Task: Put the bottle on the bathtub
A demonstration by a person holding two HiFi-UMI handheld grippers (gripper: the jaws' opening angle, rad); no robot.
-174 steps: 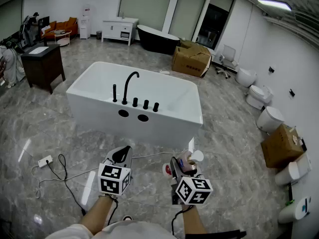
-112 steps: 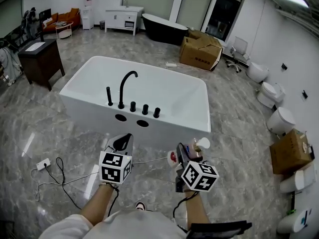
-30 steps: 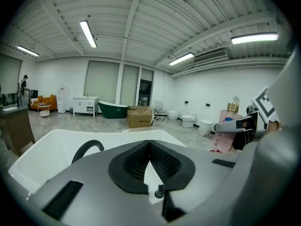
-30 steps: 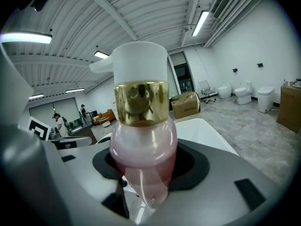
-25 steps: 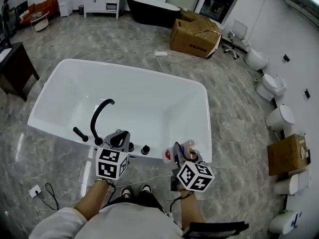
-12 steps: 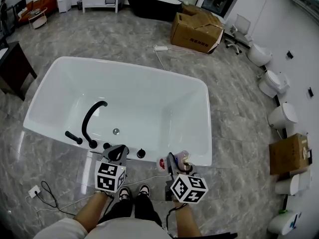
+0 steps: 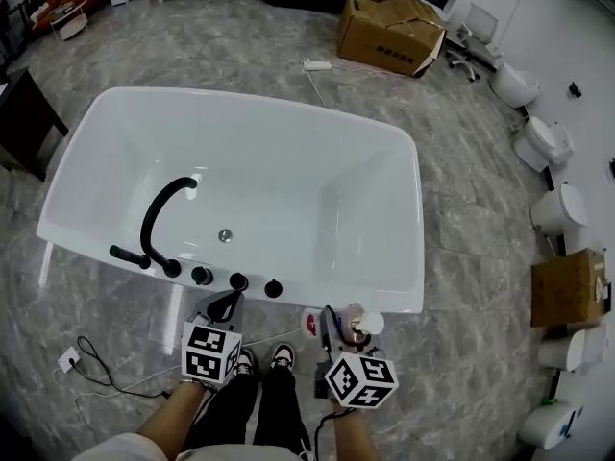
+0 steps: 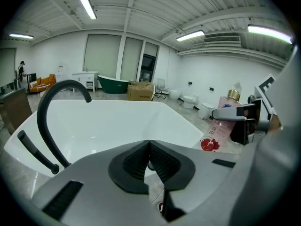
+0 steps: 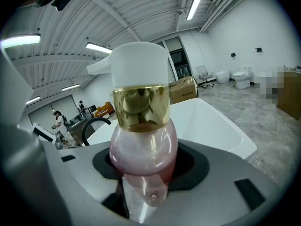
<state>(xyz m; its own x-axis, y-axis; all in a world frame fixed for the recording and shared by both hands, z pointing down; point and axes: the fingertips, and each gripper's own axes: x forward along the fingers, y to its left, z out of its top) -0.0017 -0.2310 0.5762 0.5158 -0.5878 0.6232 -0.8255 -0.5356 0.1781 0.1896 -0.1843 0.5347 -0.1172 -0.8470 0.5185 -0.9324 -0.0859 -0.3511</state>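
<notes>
A pink pump bottle with a gold collar and a white pump head stands upright between the jaws of my right gripper, which is shut on it. In the head view the bottle hangs just in front of the near rim of the white bathtub, close to its right corner. My left gripper is shut with nothing in it, its tips meeting over the near rim beside the black knobs. The left gripper view shows the bottle to the right.
A tall curved black faucet and a hand lever stand on the near rim at the left. A white power strip and black cable lie on the marble floor. Cardboard boxes and several toilets stand beyond and to the right.
Both grippers have sunk toward the tub's near rim, and the head view now looks more steeply down into the tub. The bottle stays in the right gripper.
</notes>
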